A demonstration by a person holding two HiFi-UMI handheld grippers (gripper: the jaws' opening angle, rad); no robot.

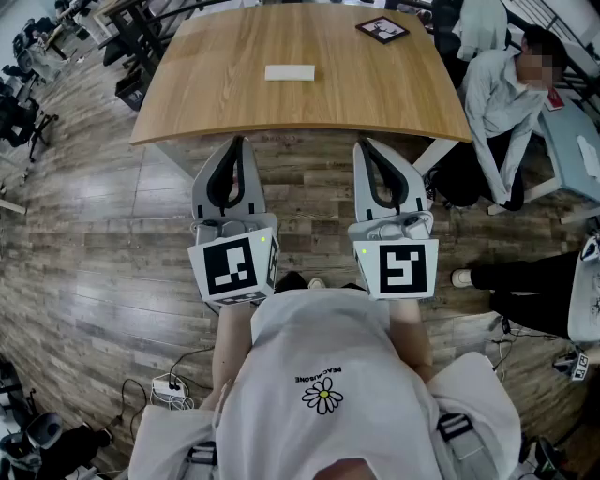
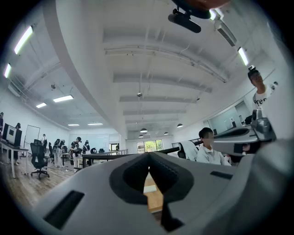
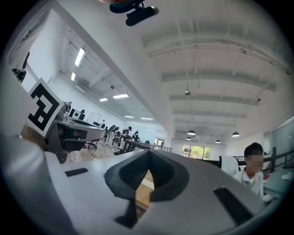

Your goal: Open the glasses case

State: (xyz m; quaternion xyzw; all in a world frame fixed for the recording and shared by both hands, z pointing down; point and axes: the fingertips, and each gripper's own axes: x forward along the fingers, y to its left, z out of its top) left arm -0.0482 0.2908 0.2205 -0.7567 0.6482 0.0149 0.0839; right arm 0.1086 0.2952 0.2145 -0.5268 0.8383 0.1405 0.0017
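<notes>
The glasses case (image 1: 290, 72), white and shut, lies flat on the wooden table (image 1: 375, 103), about midway between the left and right edges and well back from the near edge, its long side parallel to that edge. Bare wood surrounds it on all 4 sides; the only other thing on the top, a dark square frame (image 1: 382, 29), sits at the far right corner, well apart. The left gripper (image 1: 236, 142) and right gripper (image 1: 362, 144) are held side by side with their tips about at the near edge. Both pairs of jaws are pressed together with nothing between them. A seated person (image 1: 497, 103) is close beside the table's right edge, near its near right corner
</notes>
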